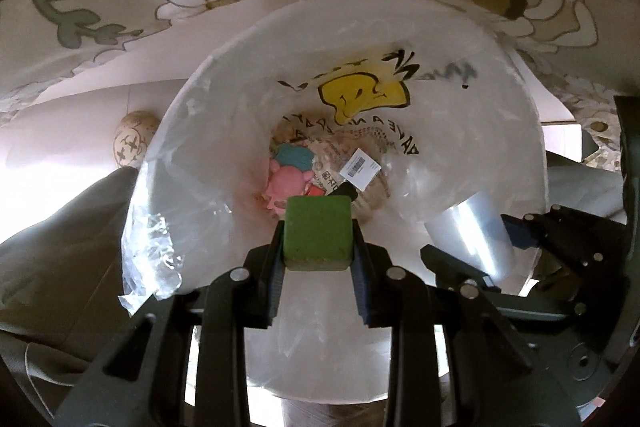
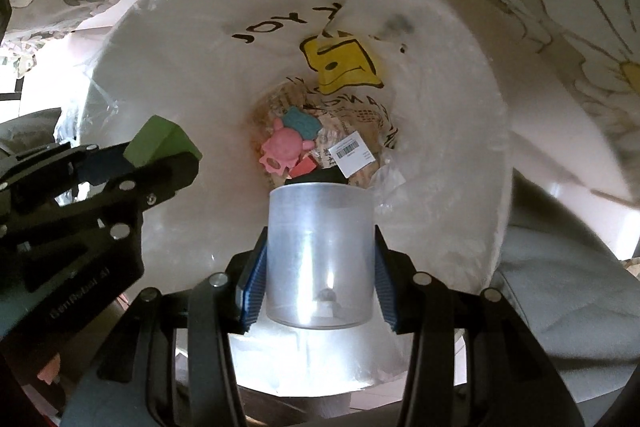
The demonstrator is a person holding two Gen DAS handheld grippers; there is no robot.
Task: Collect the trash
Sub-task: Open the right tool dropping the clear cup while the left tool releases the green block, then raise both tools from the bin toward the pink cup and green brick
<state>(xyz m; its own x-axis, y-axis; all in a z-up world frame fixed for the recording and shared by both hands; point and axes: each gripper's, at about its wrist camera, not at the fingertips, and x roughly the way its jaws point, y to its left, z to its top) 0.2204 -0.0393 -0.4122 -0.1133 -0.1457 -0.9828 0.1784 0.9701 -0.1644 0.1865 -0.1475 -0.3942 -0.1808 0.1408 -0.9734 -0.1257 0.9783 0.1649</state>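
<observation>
Green foam block [image 1: 317,233] — light, squashy, non-slip — sits pinched by its side faces in the left tool [image 1: 318,259], over the lined bin [image 1: 168,163]. The right tool [image 2: 319,277] clamps a clear plastic cup [image 2: 319,259], stiff but slick, at 3 o'clock of the block. Toys and paper already lie at the bottom; nothing blocks the drop.
</observation>
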